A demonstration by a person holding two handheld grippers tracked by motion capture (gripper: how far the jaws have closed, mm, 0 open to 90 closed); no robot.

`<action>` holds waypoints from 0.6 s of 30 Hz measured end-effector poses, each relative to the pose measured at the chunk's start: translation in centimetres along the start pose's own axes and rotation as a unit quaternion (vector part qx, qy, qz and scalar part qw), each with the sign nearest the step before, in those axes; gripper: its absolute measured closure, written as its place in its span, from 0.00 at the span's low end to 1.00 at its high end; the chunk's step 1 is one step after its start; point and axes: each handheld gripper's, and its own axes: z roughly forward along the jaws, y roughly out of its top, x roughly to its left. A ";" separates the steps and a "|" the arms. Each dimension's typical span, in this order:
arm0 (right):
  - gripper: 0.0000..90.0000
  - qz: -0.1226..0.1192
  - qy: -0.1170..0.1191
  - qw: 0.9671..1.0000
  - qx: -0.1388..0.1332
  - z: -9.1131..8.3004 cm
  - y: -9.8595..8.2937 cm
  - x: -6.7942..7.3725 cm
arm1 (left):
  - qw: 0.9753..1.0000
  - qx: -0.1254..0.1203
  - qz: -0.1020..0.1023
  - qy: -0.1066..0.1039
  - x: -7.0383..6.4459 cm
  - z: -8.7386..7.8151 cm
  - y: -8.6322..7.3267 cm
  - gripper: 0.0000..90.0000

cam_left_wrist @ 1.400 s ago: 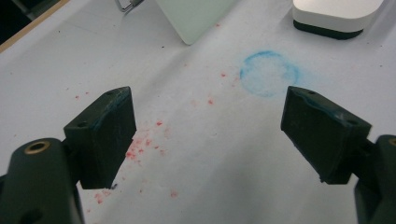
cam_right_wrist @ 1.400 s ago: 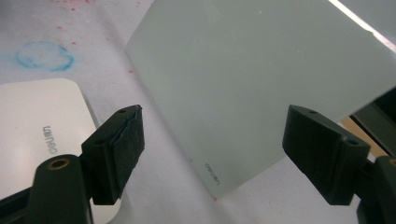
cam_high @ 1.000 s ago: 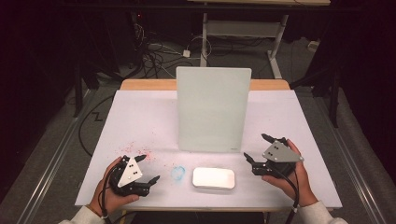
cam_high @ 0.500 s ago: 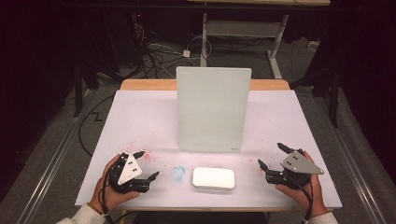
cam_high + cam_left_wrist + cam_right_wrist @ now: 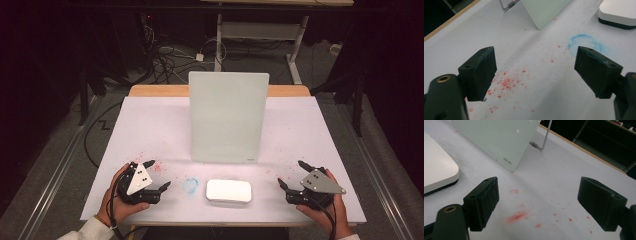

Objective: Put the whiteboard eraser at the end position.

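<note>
A pale green glass board stands upright on a wire stand in the middle of the white table. In front of it lies a flat white block with a dark base. A hand holds my left gripper low at the front left, jaws open and empty, over red specks. At the front right my right gripper rests in the other hand, also open and empty. The board's corner and the white block appear in the left gripper view; the board and block appear in the right gripper view.
A blue chalky ring marks the table just left of the white block. Red smudges lie under the right gripper, and red specks under the left. Cables and a desk frame stand on the floor beyond the table.
My right gripper has drawn back toward the front right edge of the table and lowered. The left gripper has barely shifted.
</note>
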 end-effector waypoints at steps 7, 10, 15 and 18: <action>0.23 -0.003 -0.001 1.000 -0.005 -0.4 0.2 0.2 | 1.000 -0.005 0.002 -0.002 -0.1 0.0 0.2 0.19; 0.21 0.004 -0.001 1.000 -0.002 -0.5 0.1 0.3 | 1.000 -0.003 0.003 -0.004 -0.1 0.1 0.2 0.19; 0.21 0.007 0.000 1.000 -0.002 -0.5 0.1 0.4 | 1.000 -0.001 0.006 -0.005 -0.2 0.3 0.3 0.19; 0.20 0.009 0.001 1.000 -0.001 -0.5 0.1 0.3 | 1.000 0.002 0.006 -0.006 -0.2 0.4 0.2 0.19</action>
